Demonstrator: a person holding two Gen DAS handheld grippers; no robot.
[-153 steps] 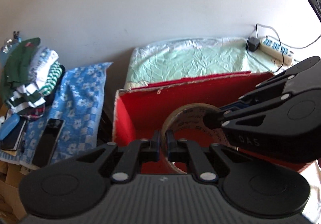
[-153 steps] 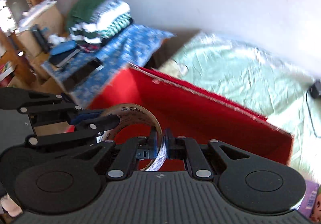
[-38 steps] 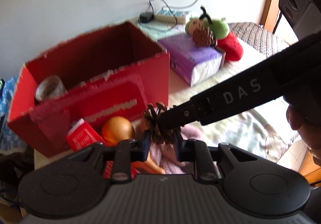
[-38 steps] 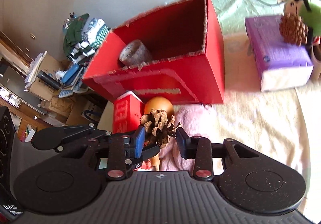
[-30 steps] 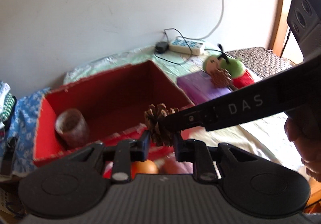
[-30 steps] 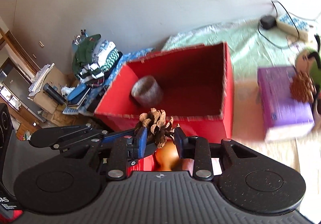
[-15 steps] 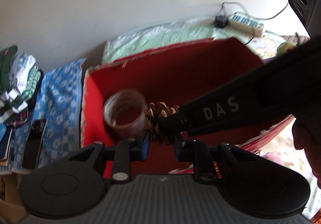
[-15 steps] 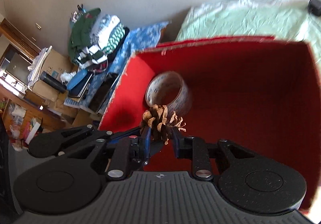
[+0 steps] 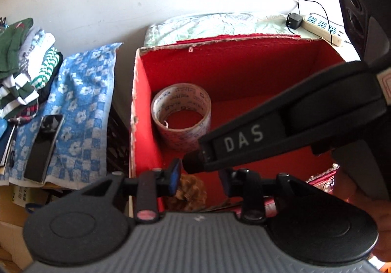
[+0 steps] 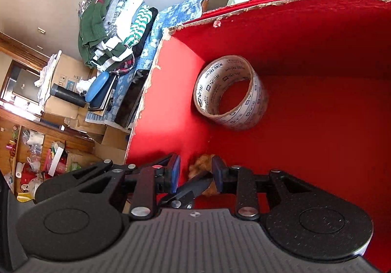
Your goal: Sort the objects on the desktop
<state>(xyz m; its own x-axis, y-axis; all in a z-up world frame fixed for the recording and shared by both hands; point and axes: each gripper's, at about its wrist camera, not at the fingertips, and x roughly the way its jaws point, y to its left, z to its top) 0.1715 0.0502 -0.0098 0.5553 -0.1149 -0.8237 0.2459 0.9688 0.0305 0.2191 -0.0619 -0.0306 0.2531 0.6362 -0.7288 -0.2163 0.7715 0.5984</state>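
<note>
Both pairs of fingers are spread: left gripper [image 9: 200,178] and right gripper [image 10: 195,176] hang over the open red cardboard box [image 9: 244,70], neither pinching anything. Below and between the fingers, the blurred brown pine cone [image 9: 191,189] sits low in the box. Ahead of the fingers, a roll of clear printed tape [image 10: 229,92] lies on the box floor. Beyond the left wall: blue checked cloth [image 9: 80,101], black phone [image 9: 44,148], folded clothes [image 10: 110,28]. White wall behind.

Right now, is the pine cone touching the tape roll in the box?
Apart. The left wrist view shows red floor between the pine cone and the tape roll in the box.
</note>
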